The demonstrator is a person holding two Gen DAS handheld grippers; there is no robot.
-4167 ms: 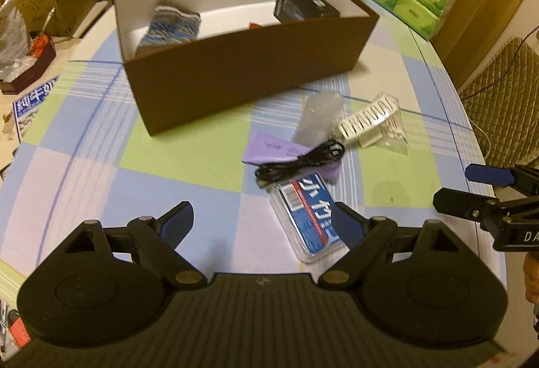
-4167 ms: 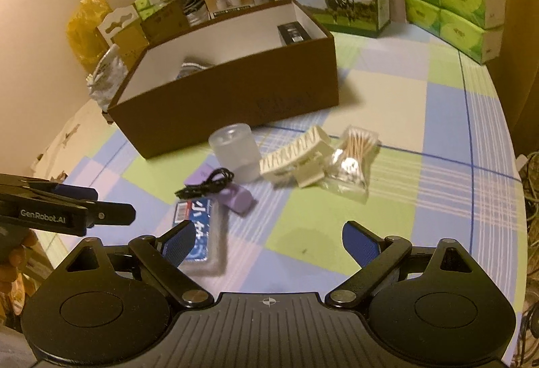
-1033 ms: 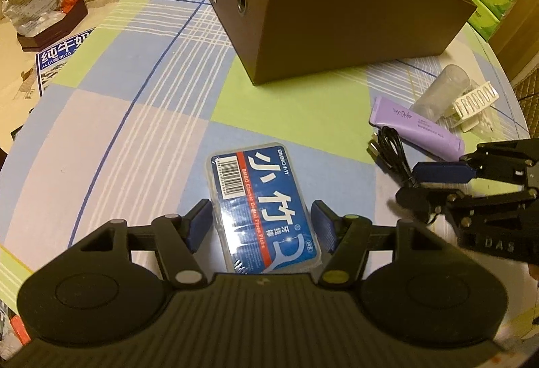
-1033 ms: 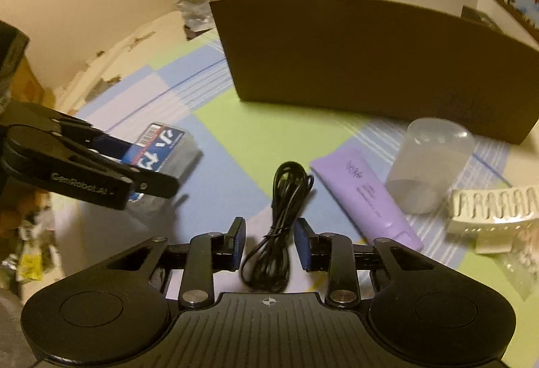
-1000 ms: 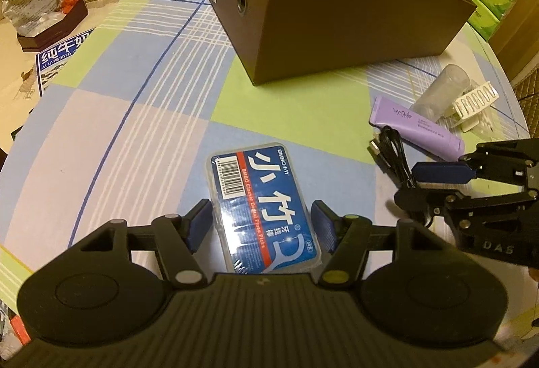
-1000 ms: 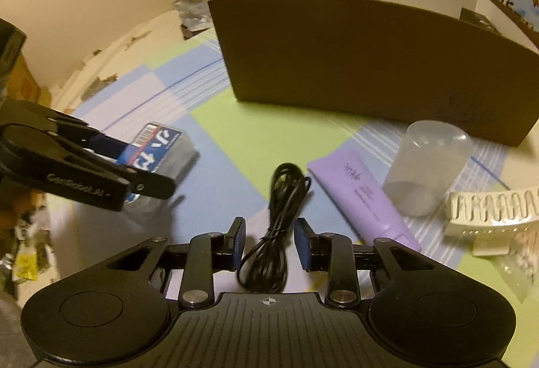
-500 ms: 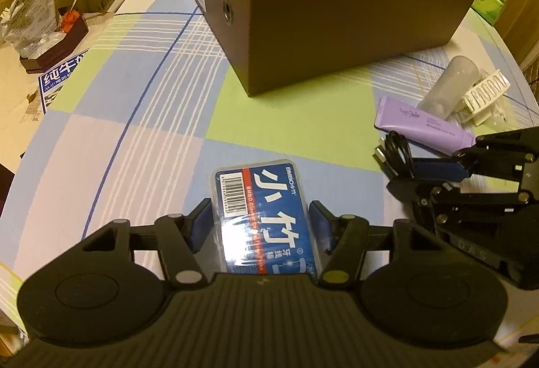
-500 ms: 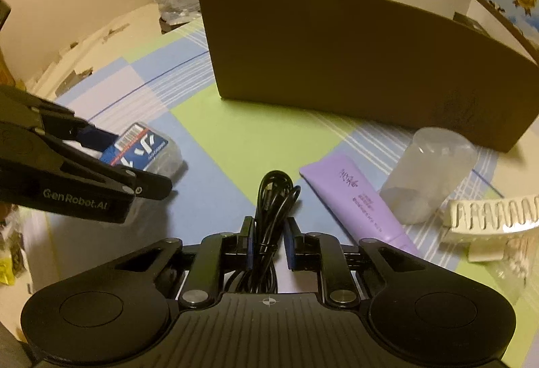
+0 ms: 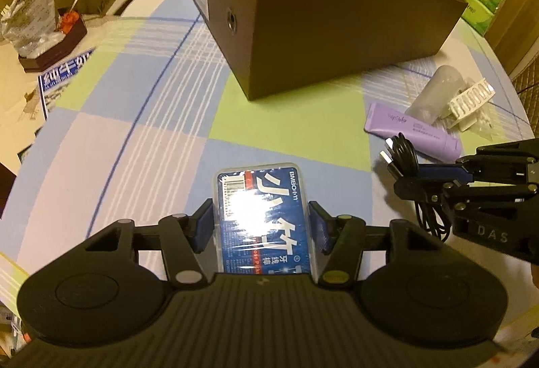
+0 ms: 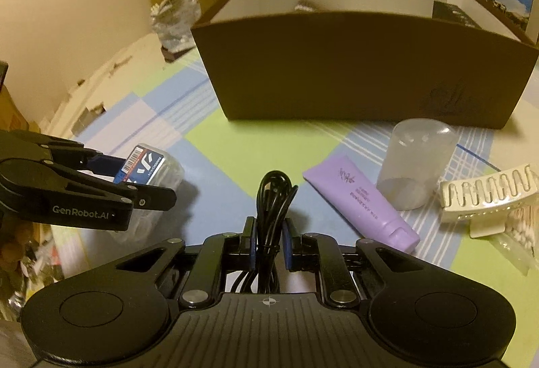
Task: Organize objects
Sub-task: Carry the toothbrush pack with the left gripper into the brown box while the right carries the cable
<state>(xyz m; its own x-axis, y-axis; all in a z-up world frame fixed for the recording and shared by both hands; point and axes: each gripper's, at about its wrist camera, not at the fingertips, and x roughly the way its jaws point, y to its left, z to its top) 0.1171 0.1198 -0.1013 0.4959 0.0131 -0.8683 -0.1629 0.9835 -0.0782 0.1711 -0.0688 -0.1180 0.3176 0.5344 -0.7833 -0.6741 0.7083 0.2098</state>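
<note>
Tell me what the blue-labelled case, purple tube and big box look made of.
Blue-labelled case: clear glossy plastic, glare over the label. Purple tube: soft matte plastic, apparently, with a flat crimped end. Big box: brown matte cardboard, likely; thin walls, white inside.

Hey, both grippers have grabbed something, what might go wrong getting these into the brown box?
The right gripper pinches the coiled black cable at mid-bundle, so loose loops and the plug end could dangle and snag the brown box rim. The left gripper holds the glossy floss pick case by its smooth sides; it may slip. The two grippers sit close and might collide.
</note>
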